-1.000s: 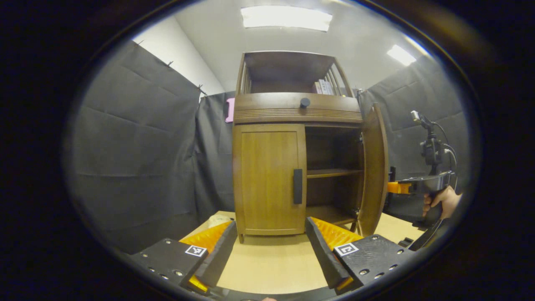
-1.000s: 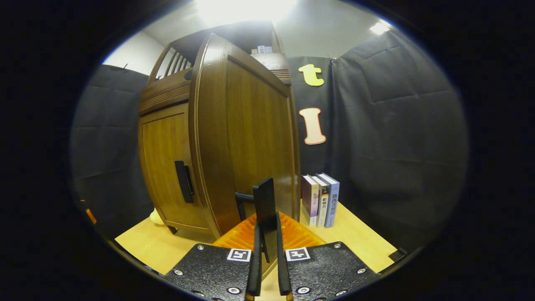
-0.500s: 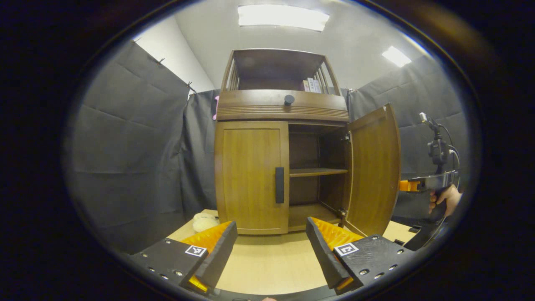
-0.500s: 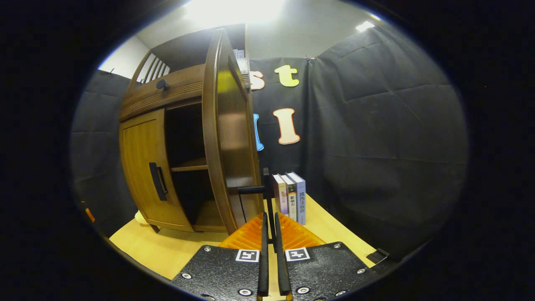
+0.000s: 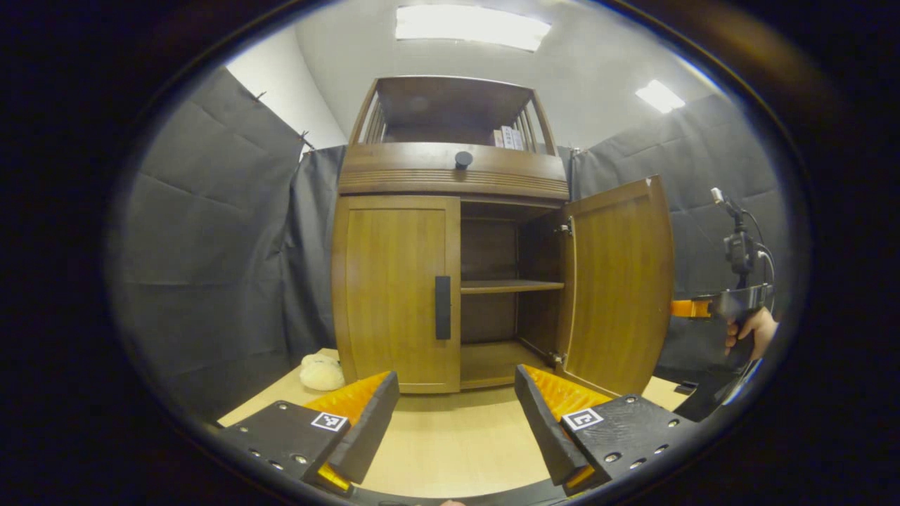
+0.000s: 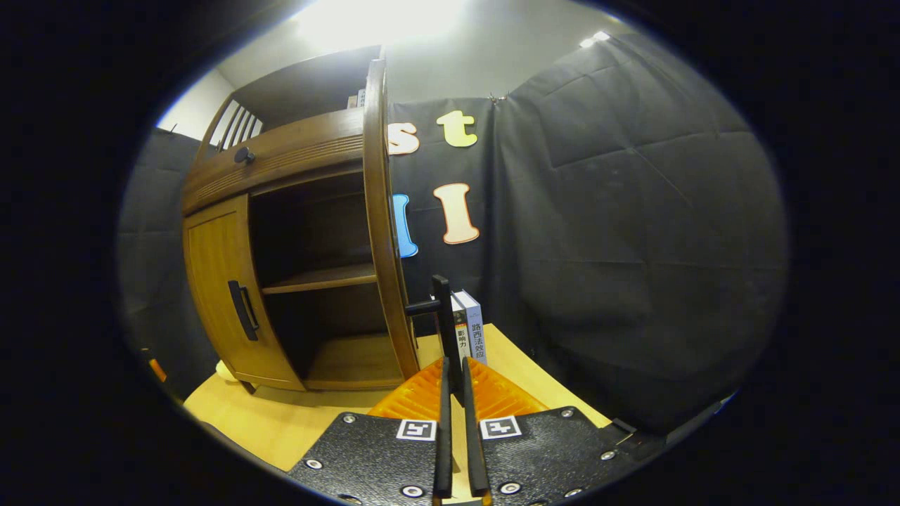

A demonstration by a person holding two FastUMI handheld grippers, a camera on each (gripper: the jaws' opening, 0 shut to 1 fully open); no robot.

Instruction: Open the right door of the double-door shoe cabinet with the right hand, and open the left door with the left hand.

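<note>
The brown wooden shoe cabinet [image 5: 450, 169] stands on a light table. Its left door [image 5: 394, 288] is closed, and the black bar handle [image 5: 442, 307] on it is untouched. The right door [image 5: 619, 281] stands swung wide open, baring a shelf [image 5: 510, 286] inside. My left gripper [image 5: 457, 414] is open, low over the table and well short of the left door. In the right gripper view the right door [image 6: 383, 232] appears edge-on, and my right gripper [image 6: 454, 367] is shut on that door's black handle [image 6: 441, 309]. A hand [image 5: 752, 334] holds the right gripper [image 5: 692, 308] beyond the open door.
A cream plush toy [image 5: 321, 372] lies on the table [image 5: 450, 443] by the cabinet's left foot. Books [image 6: 471, 330] stand on the table behind the open door. More books [image 5: 506, 137] sit on the top shelf, above a drawer with a round knob [image 5: 463, 158]. Black cloth walls surround the booth.
The right door has swung from about half open to wide open, drawn by my right gripper on its handle. The left gripper stayed open while its aim drifted rightward across the cabinet.
</note>
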